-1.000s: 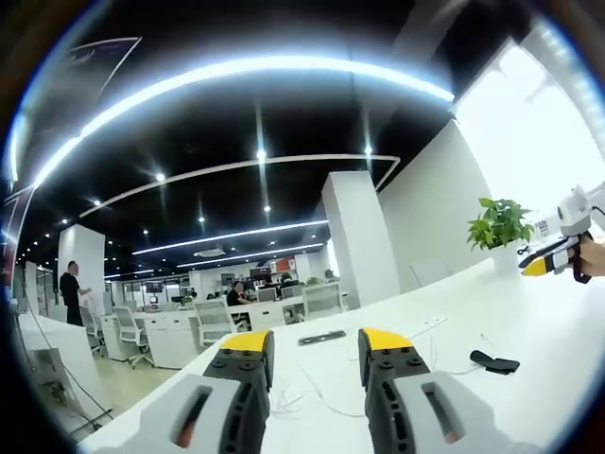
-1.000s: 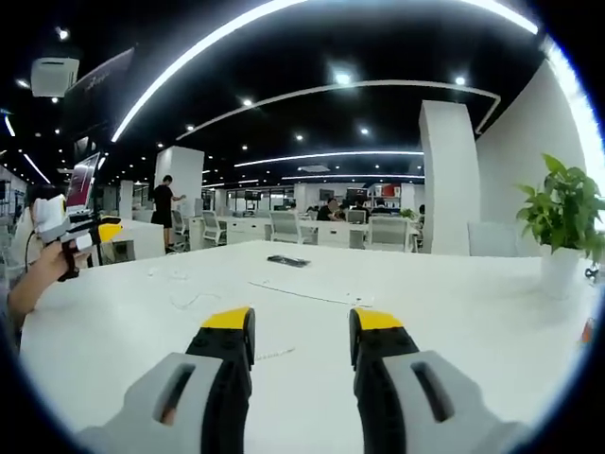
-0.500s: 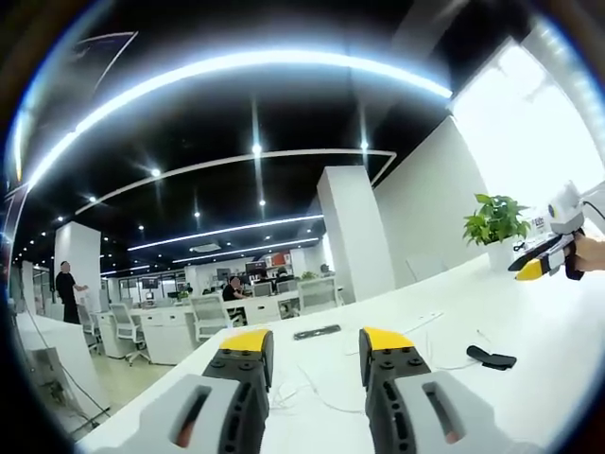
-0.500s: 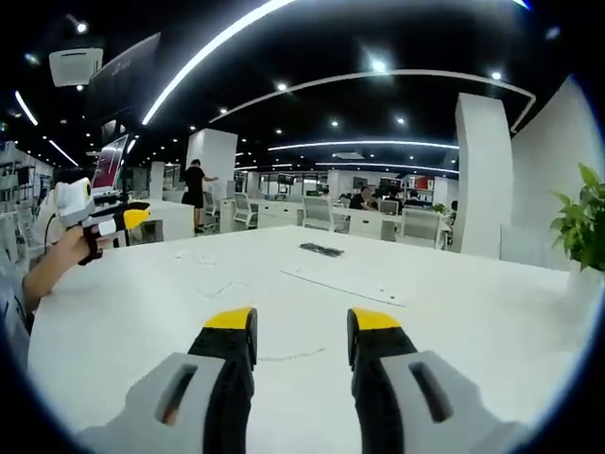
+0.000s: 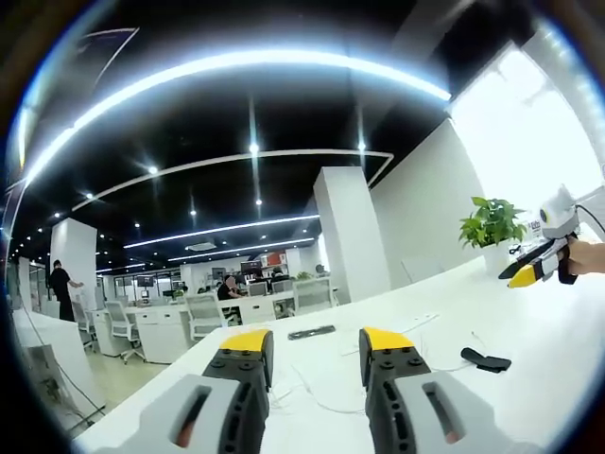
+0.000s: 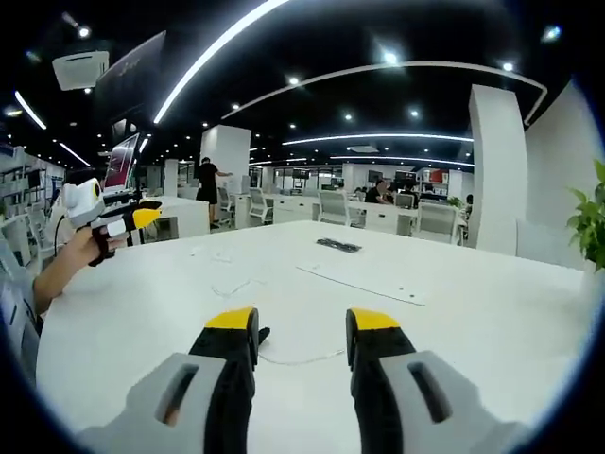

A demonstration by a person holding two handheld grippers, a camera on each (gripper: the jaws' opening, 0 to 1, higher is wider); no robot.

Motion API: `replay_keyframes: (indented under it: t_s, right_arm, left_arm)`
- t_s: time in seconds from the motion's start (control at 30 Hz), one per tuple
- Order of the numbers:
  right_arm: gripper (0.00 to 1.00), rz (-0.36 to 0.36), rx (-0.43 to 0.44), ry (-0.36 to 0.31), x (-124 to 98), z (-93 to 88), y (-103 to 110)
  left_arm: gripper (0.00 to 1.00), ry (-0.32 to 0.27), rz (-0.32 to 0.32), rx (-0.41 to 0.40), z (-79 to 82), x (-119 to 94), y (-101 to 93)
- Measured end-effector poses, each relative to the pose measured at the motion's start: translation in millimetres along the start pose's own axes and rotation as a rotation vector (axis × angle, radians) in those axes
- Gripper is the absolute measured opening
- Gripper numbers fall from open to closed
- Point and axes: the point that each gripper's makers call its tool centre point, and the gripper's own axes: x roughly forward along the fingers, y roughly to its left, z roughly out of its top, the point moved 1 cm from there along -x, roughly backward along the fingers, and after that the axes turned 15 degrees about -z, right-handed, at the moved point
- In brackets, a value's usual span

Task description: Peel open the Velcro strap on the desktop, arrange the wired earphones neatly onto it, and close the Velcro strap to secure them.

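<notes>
The left gripper (image 5: 315,348) has its jaws spread, holding nothing; the black Velcro strap (image 5: 485,359) lies on the white worktop (image 5: 529,331) off to their right, the thin earphone wire (image 5: 317,397) between. The right gripper (image 6: 301,326) is likewise released, the strap's end just beside its left jaw.

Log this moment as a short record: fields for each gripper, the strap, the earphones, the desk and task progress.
left gripper: open, empty, above the desk
right gripper: open, empty, above the desk
Velcro strap: black, lying flat on the desk, untouched
wired earphones: thin white cable spread loose on the desk, ahead of the left gripper
desk: white, also carries a dark flat object farther off
potted plant: at the desk's far edge
task progress: not started; strap not yet peeled open
</notes>
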Motion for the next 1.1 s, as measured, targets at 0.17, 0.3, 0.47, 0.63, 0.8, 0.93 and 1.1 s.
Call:
replay_keyframes:
  t_s: [0.17, 0.3, 0.47, 0.63, 0.8, 0.93, 1.1]
  right_arm:
    - [0.39, 0.015, -0.003, 0.003, 2, 1.9, 3]
    - [0.38, 0.021, -0.005, 0.002, 3, 2.9, 3]
    - [0.38, 0.033, -0.003, 0.008, 7, 1.4, 7]
    - [0.38, 0.049, -0.003, 0.014, 10, 0.4, 11]
    - [0.38, 0.064, -0.003, 0.017, 14, 0.5, 15]
    - [0.38, 0.075, -0.004, 0.023, 17, -0.1, 16]
    - [0.38, 0.09, -0.004, 0.031, 21, -1.4, 18]
  left_arm:
    - [0.4, 0.004, -0.002, 0.0, -0.4, 0, -0.5]
    - [0.4, -0.002, -0.009, -0.002, 0.9, 1, -1.7]
    - [0.4, -0.001, -0.028, -0.018, 0.2, 2, -4.8]
    - [0.41, 0.013, -0.047, -0.02, -2.6, 4, -8.3]
    - [0.41, 0.02, -0.059, -0.019, -3.4, 6, -10.2]
    - [0.41, 0.025, -0.063, -0.018, -4.3, 6, -11.0]
    - [0.41, 0.032, -0.069, -0.017, -5.7, 6, -12.4]
